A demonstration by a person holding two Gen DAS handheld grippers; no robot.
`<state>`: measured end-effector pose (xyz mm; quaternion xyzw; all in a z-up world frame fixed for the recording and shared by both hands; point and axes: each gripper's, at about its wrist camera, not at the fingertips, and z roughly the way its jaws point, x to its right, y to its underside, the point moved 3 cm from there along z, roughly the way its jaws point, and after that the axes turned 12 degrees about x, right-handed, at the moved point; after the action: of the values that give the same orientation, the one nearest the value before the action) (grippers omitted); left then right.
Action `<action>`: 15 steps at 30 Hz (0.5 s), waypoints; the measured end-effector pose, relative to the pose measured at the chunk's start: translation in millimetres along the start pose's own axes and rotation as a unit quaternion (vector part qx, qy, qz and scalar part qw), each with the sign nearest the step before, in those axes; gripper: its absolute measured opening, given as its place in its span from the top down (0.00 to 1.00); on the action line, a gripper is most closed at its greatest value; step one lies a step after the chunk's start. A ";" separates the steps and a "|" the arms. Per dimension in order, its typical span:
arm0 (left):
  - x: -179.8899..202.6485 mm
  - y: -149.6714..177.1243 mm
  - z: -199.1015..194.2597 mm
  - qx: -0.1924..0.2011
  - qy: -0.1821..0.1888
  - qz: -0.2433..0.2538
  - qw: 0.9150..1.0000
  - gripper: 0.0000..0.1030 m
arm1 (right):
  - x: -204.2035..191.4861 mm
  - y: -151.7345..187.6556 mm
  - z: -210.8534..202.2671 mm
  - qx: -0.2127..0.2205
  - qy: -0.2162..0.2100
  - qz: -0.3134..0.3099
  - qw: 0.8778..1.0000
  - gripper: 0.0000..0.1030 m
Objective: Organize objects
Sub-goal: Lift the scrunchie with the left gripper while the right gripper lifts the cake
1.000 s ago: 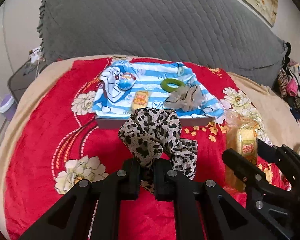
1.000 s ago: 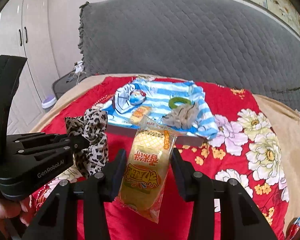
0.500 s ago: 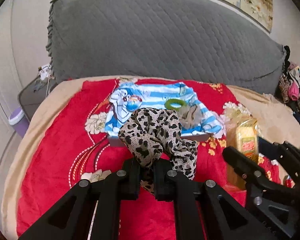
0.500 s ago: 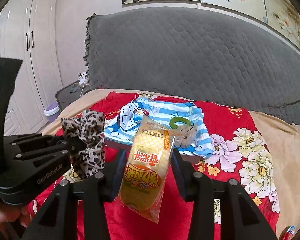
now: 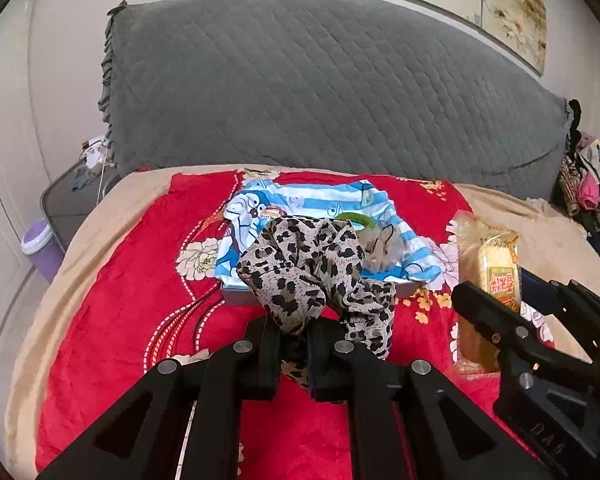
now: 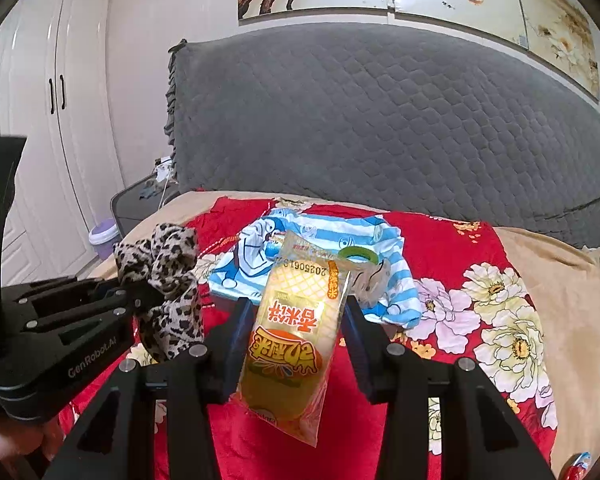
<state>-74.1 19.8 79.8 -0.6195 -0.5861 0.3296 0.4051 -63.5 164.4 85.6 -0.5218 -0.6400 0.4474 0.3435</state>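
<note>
I've got both grabs done: left gripper (image 5: pixel 294 334) is pinching the leopard scrunchie (image 5: pixel 314 270), right gripper (image 6: pixel 294 318) is clamped on the snack packet (image 6: pixel 298 334), both held above the red blanket (image 5: pixel 132 280). Looks like dropping them on the striped tray (image 6: pixel 392 308) near the headboard end is left.

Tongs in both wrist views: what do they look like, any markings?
Both tongs, left and right, are matte black angular frames with triangular cutouts and silver round screw heads. The right fingers carry blue pads. The left body reads "GenRobot.AI" in grey. No cables visible.
</note>
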 end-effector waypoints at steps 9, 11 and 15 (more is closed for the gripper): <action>-0.6 -8.7 -4.2 0.011 0.000 -0.003 1.000 0.91 | 2.3 -11.0 -8.1 0.016 0.002 0.001 1.000 0.56; 0.6 -10.8 -5.9 0.014 0.002 -0.004 1.000 0.91 | 3.1 -13.6 -9.4 0.020 0.003 0.000 1.000 0.56; 3.4 -14.7 -8.9 0.018 0.003 -0.002 1.000 0.91 | 5.7 -18.6 -11.2 0.024 0.005 0.002 1.000 0.56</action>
<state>-72.7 21.9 97.2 -0.6121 -0.5796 0.3376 0.4189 -61.3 171.4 106.9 -0.5170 -0.6263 0.4609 0.3579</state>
